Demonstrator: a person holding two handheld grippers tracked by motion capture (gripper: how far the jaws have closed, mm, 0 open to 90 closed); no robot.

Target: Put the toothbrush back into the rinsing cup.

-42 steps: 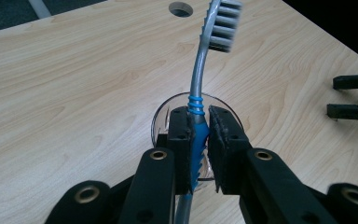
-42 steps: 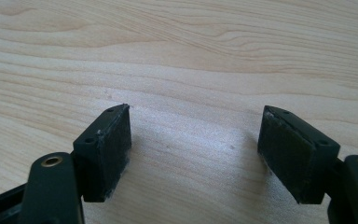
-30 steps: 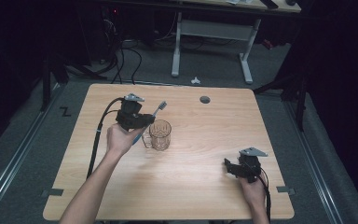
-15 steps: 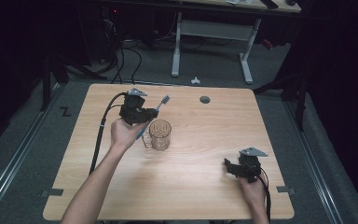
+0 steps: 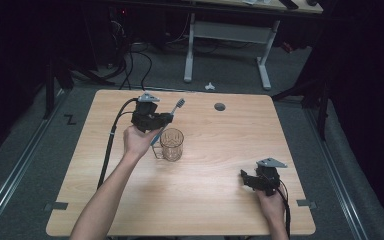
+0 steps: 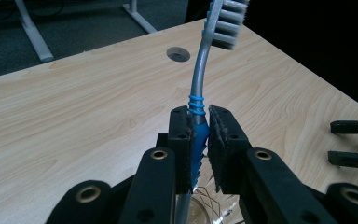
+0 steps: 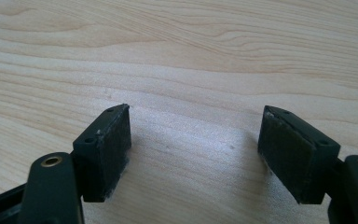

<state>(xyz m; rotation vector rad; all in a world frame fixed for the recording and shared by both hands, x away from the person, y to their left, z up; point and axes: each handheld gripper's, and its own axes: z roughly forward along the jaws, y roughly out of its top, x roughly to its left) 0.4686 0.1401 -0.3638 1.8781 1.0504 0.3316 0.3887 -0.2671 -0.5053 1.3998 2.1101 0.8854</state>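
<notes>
Toothbrush pinched above a glass cup on a pale wooden table (image 5: 205, 200) in a dark room.

The light-grained rectangular table stands on grey carpet; a white-legged desk (image 5: 225, 45) and loose black cables lie beyond its 12 o'clock edge, and a round cable hole (image 5: 220, 106) sits near that edge. The left gripper (image 5: 166, 118), at about 10 o'clock from the table's middle, has its jaws pinching the blue-and-grey plastic toothbrush (image 6: 200, 88) by its blue ribbed handle, bristle head tilted up and away. The clear patterned glass cup (image 5: 172, 145) stands just below it, beside the hand. The right gripper (image 5: 245, 179), well apart at 4 o'clock, hangs just above bare wood with jaws spread.
</notes>
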